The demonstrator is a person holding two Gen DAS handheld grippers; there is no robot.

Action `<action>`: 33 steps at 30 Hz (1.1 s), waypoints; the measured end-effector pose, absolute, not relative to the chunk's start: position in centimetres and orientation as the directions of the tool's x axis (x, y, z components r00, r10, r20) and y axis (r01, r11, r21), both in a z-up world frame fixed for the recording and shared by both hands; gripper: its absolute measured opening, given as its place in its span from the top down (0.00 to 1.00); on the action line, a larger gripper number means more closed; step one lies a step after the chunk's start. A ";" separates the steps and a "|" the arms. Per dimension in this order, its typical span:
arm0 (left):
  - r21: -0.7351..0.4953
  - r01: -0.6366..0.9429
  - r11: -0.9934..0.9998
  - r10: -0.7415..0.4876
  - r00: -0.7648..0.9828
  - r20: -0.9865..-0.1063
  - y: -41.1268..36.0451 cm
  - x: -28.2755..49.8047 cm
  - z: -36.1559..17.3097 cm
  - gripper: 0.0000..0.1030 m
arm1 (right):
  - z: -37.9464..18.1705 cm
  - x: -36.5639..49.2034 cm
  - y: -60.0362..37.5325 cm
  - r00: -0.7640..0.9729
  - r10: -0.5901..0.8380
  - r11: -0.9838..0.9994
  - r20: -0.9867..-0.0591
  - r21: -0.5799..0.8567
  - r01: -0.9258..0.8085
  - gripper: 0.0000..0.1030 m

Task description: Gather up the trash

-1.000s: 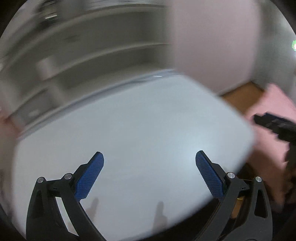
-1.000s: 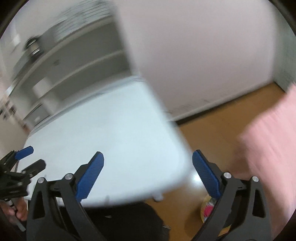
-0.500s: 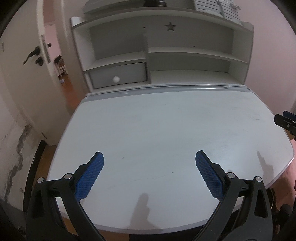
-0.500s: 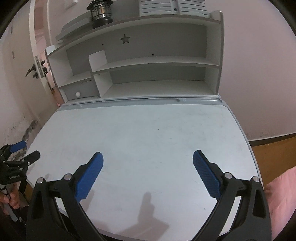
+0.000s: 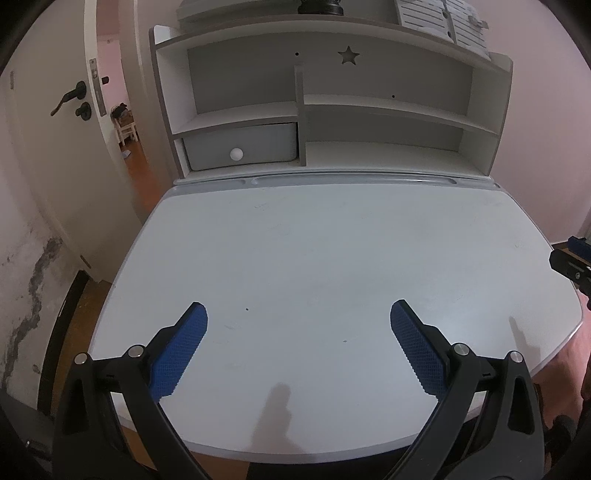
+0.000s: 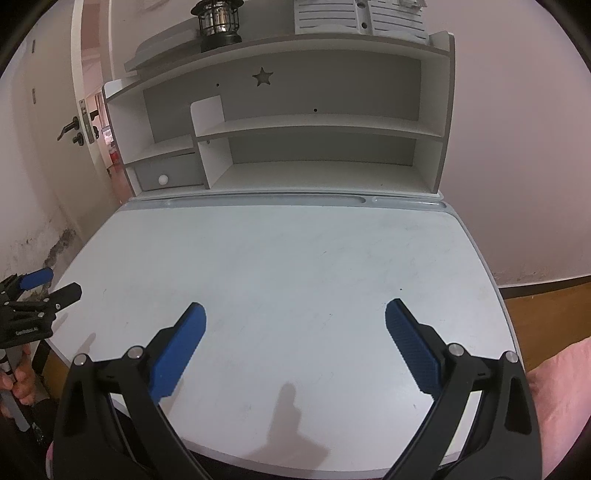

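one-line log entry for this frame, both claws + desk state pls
left claw: open, empty, above desk | right claw: open, empty, above desk | trash: none visible | drawer: closed

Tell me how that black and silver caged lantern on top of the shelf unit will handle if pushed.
The black and silver caged lantern looks rigid and metal, so probably fairly heavy. Its wide dark base suggests it slides rather than tips. Any glass inside could be fragile; I cannot confirm that.
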State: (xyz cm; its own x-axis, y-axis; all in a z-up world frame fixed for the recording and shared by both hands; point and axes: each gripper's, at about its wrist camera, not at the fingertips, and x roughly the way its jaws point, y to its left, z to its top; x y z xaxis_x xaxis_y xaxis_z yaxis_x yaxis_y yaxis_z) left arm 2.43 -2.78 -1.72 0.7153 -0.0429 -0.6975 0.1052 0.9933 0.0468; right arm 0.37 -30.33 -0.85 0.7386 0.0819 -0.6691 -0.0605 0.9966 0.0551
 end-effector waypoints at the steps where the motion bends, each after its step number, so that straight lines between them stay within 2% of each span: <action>1: 0.048 0.107 0.993 -0.043 0.714 -0.699 -2.8 2.5 -1.8 0.06 | -0.9 0.3 -30.3 0.739 0.078 0.997 -0.669 0.052 -0.059 0.08; 33: 0.046 0.101 0.994 -0.040 0.710 -0.703 -2.5 2.2 -2.2 0.06 | -0.8 0.0 -30.0 0.739 0.080 0.997 -0.669 0.042 -0.069 0.08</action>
